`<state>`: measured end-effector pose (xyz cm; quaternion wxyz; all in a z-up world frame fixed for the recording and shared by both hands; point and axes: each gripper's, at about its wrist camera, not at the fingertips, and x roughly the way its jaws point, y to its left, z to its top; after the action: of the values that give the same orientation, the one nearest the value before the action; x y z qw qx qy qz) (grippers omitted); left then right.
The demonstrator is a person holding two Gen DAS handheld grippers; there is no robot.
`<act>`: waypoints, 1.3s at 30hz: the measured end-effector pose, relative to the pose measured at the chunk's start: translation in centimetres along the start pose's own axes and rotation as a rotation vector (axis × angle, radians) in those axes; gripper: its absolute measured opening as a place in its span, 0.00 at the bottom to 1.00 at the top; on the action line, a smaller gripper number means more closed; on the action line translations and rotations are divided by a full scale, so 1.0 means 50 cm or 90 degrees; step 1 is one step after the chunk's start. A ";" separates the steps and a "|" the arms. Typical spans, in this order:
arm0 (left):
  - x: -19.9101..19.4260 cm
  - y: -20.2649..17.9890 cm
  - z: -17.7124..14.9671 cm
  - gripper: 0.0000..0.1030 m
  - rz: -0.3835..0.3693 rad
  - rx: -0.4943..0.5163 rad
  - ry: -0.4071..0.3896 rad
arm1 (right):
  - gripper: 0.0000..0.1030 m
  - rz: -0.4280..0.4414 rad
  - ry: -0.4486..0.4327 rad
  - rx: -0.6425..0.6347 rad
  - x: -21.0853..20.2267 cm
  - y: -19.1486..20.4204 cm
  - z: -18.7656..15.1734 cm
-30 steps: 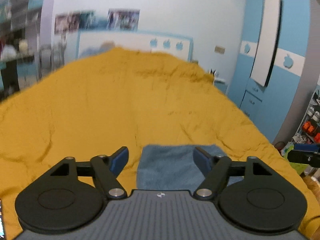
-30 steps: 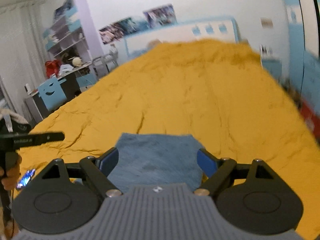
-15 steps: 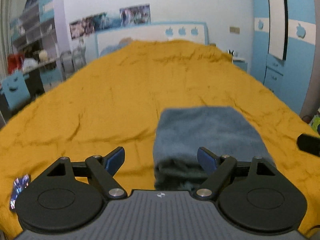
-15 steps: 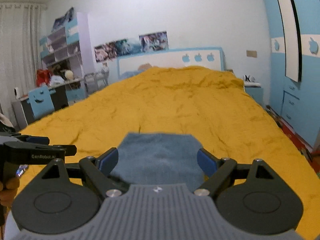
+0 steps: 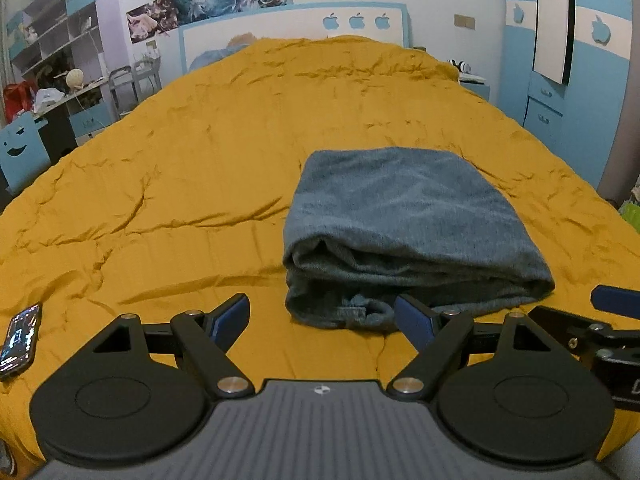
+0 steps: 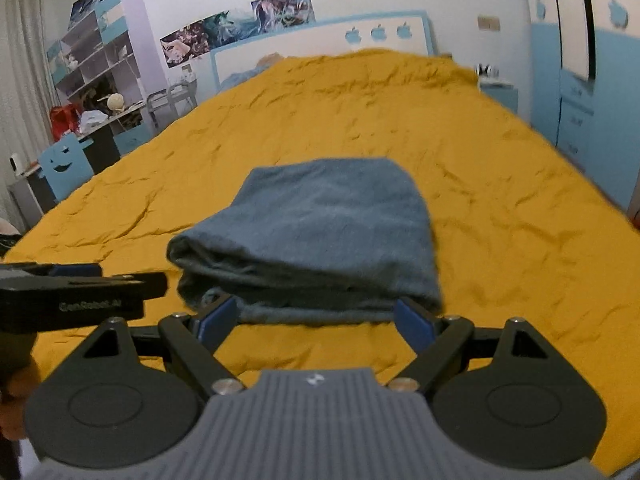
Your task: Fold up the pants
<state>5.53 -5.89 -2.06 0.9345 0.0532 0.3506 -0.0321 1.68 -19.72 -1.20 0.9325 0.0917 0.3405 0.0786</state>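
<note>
Both claws, the left claw and the right claw, hang wide open and empty near the folded pants at 12 o'clock on the yellow bed, so I think each should pinch one near corner gently.

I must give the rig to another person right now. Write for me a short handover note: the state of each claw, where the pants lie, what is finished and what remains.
Left claw: open, empty, just short of the near left corner of the bundle.
Right claw: open, empty, just short of the bundle's near edge.
Folded blue-grey knit pants: a compact stack of several layers lying on the mustard-yellow bedspread, touched by neither claw.
A dark smartphone lies on the bedspread at the far left; keep clear of it.
Done: the pants look folded, layers stacked.
Left: probably only a check, or tidying of the slightly uneven near edge.
</note>
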 end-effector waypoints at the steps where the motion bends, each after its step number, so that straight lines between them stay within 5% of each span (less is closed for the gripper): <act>1: 0.001 0.000 -0.002 0.93 -0.001 0.001 0.003 | 0.80 -0.002 0.008 0.000 0.004 0.001 -0.003; 39: 0.002 0.003 -0.013 0.93 -0.009 -0.005 0.014 | 0.80 -0.048 0.036 -0.038 0.024 0.027 -0.007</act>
<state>5.22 -5.65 -2.59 0.9305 0.0472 0.3614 -0.0365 2.24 -18.15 -1.88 0.9270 0.0490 0.3677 0.0559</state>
